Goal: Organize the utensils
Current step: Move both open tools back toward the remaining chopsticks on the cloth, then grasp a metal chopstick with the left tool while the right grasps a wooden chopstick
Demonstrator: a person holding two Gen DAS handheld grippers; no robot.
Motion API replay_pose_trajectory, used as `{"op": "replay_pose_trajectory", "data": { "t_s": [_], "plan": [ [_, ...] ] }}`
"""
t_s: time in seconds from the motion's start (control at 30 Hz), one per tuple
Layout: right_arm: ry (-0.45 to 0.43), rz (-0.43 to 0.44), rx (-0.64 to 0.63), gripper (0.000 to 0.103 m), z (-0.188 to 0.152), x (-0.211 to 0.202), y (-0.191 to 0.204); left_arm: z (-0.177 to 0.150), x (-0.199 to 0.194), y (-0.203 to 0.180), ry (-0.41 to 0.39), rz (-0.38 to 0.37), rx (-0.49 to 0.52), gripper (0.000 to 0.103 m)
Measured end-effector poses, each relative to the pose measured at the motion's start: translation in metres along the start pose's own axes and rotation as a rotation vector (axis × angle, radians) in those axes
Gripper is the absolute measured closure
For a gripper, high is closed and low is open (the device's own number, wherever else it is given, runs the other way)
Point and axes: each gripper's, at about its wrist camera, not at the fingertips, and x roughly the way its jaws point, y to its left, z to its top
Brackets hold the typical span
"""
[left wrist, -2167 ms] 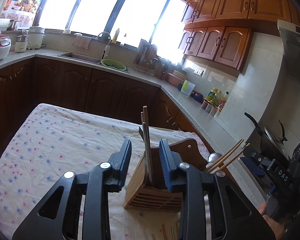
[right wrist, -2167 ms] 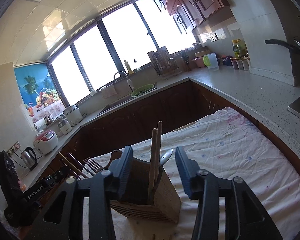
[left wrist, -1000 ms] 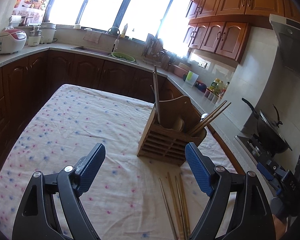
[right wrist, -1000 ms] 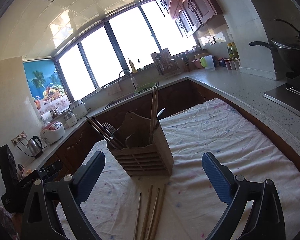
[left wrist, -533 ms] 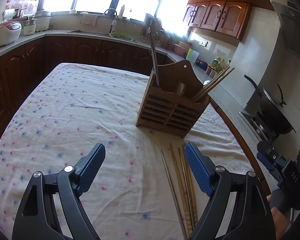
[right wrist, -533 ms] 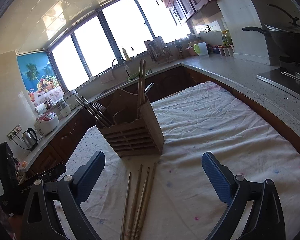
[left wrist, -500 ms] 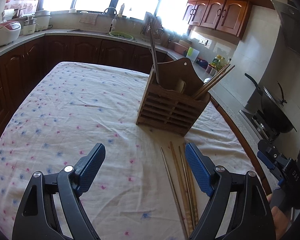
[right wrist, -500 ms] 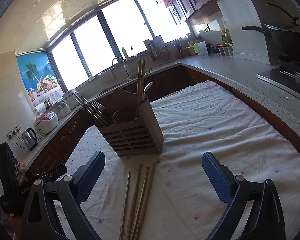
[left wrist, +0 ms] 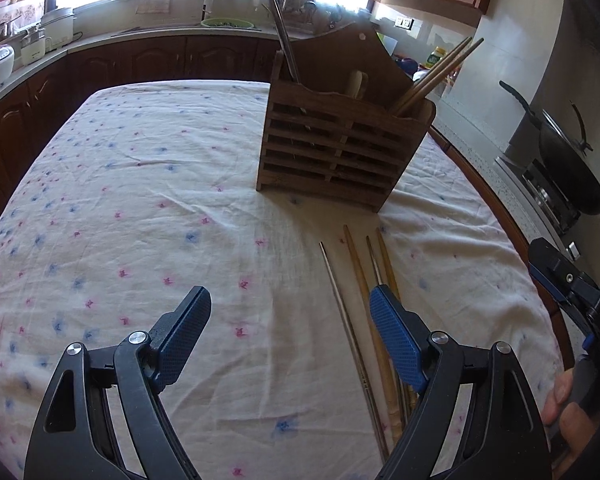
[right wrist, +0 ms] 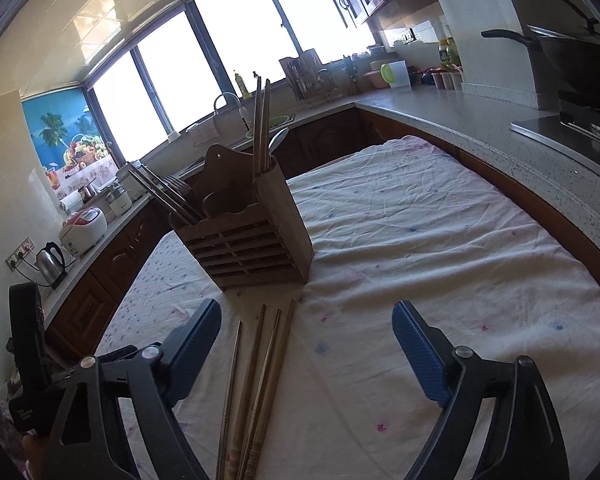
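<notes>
A slatted wooden utensil holder point(left wrist: 340, 148) point(right wrist: 256, 240) stands on the flowered tablecloth point(left wrist: 140, 200), with chopsticks, a spoon and a fork upright in it. Several loose chopsticks point(left wrist: 356, 280) point(right wrist: 256, 352), wooden and metal, lie side by side on the cloth in front of it. My left gripper point(left wrist: 288, 296) hovers open above the cloth, and its right finger overlaps the loose chopsticks. My right gripper point(right wrist: 306, 312) is closing; the chopsticks lie on the cloth below, near its left finger, and no pad touches them.
A wok point(left wrist: 572, 168) sits on the stove beyond the table's right edge. A stone counter point(right wrist: 500, 128) runs close along the table. A kettle point(right wrist: 50, 260) and a rice cooker stand on the far counter. The other hand-held gripper point(left wrist: 572, 284) shows at the right edge.
Both grippers have sunk and tipped down from the holder toward the loose chopsticks. The right gripper's jaws stand a little narrower than half a second ago.
</notes>
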Motion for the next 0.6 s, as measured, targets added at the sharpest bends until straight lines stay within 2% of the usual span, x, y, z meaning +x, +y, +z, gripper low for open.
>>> {"op": "replay_pose_trajectory", "data": {
  "t_s": [0.13,0.2,0.23,0.3,0.43,0.5,0.6],
  "plan": [
    [0.038,-0.017,0.017,0.045,-0.001,0.009,-0.006,0.003,0.025,-0.014,0.054,-0.011,0.033,0.033],
    [0.051,-0.027,0.018,0.051,-0.002,0.013,-0.008,0.003,0.039,-0.020,0.084,-0.004,0.051,0.046],
    [0.057,-0.029,0.021,0.053,-0.002,0.014,-0.010,0.003,0.046,-0.023,0.100,0.000,0.062,0.051],
    [0.068,-0.031,0.025,0.054,-0.002,0.017,-0.012,0.000,0.059,-0.026,0.132,0.023,0.087,0.069],
    [0.099,-0.025,0.016,0.057,-0.003,0.029,-0.010,-0.009,0.054,-0.028,0.109,0.040,0.160,0.078],
    [0.129,-0.017,0.002,0.058,-0.005,0.038,-0.007,-0.017,0.046,-0.022,0.102,0.041,0.197,0.090],
    [0.183,-0.004,-0.030,0.063,-0.010,0.056,0.002,-0.024,0.034,-0.005,0.096,0.011,0.219,0.090]
  ]
}}
